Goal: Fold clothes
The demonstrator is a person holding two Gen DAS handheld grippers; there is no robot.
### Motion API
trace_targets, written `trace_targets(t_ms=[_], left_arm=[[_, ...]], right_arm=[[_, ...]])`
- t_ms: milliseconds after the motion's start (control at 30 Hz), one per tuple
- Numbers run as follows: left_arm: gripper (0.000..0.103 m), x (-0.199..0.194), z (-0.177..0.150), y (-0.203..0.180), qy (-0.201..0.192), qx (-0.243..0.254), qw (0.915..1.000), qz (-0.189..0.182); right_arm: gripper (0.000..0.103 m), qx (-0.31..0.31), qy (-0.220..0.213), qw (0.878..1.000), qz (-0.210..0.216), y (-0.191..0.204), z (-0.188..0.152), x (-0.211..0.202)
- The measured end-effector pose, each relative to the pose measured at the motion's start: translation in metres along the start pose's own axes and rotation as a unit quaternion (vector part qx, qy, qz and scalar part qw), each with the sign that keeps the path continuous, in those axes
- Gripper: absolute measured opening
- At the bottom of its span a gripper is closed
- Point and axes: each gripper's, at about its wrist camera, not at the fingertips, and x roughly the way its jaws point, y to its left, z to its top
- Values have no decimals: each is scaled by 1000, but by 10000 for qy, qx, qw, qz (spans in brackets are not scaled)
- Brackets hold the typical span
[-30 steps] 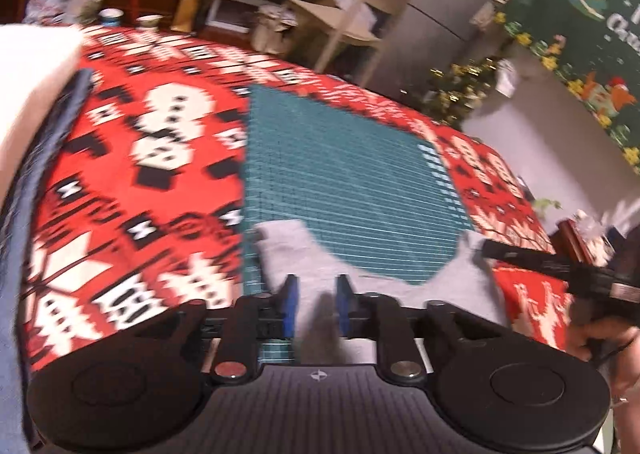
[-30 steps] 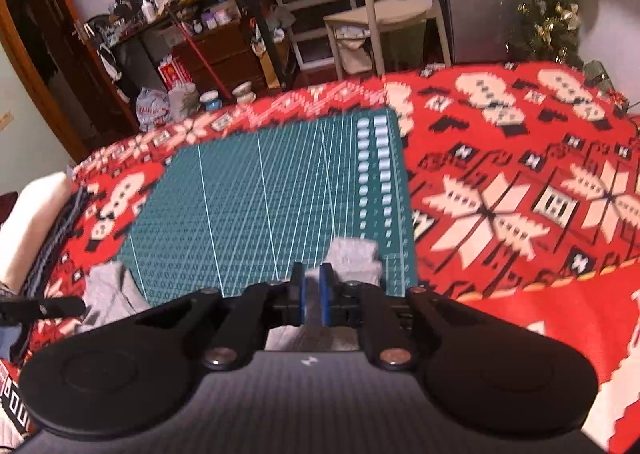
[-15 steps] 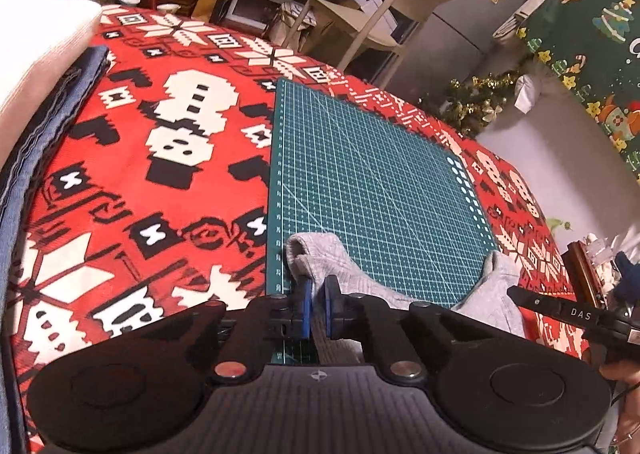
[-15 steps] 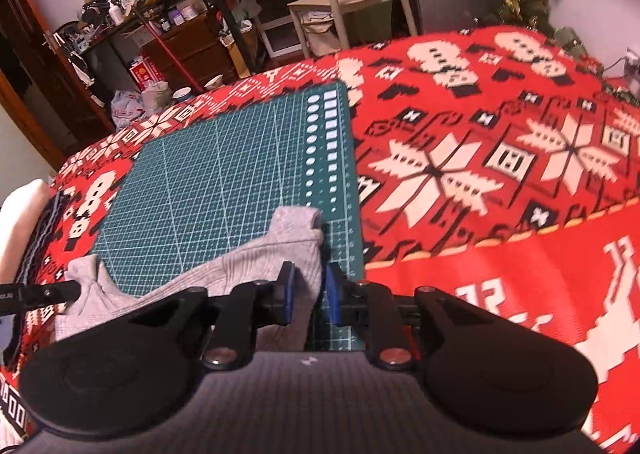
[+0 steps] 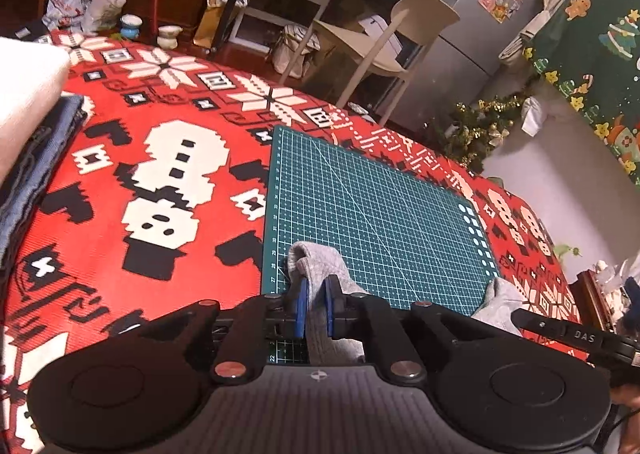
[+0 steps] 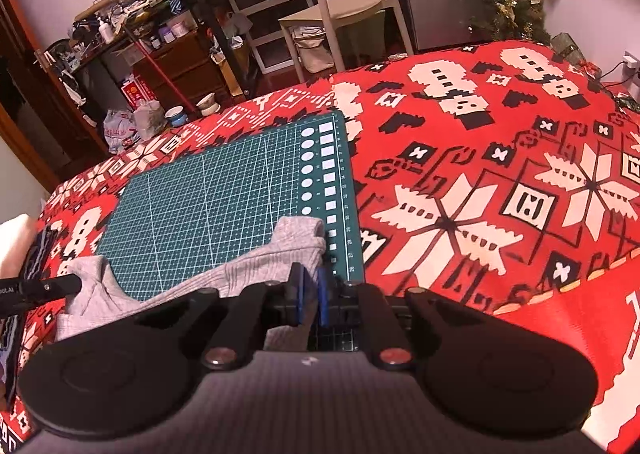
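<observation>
A grey ribbed garment (image 6: 256,258) lies along the near edge of a green cutting mat (image 6: 208,205) on a red patterned cloth. My left gripper (image 5: 315,294) is shut on its left corner (image 5: 316,266), which stands bunched above the pads. My right gripper (image 6: 309,294) is shut on its right corner (image 6: 300,234). The far end of the garment (image 5: 498,302) shows in the left wrist view beside the other tool's finger (image 5: 560,330). The left tool's finger (image 6: 40,286) shows at the left of the right wrist view.
A stack of folded clothes, white over dark blue (image 5: 28,125), sits at the left edge of the table. A beige chair (image 6: 344,1), shelves and drawers stand beyond the far edge. A small decorated tree (image 5: 480,129) stands at the right.
Both grippers have moved forward over the mat with the garment corners. The left jaws closed from a wider gap onto the cloth. More of the grey garment now lies on the mat.
</observation>
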Motion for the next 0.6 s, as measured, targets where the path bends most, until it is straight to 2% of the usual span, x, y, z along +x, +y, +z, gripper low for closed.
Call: trace_targets(t_ms=[33,100,167,367,533,600], left_arm=[[20,-3,-1,-1,-28,27,10000,21],[27,-10,-5,-5,-86,156,9997,152],[28,-19,-9,-10,-117,312,9992,205],[38,-56,-30,-26,-306,660,9973,97],[40,-78,-50,-50,-395,1005,9937,312],[43,-82,-59,-59,-355,1187,9917,332]], right_arm=[[12,-52,-25,10000,-17,1,-1,-3],[18,-188,-41,9998,-71,5,-4,-10],[21,-335,11,9994,-127,8,-8,-17],[32,-501,-46,9987,-66,17,-23,-53],[33,-619,133,9980,-63,28,-44,-80],[38,-636,212,9977,11,34,-54,-89]])
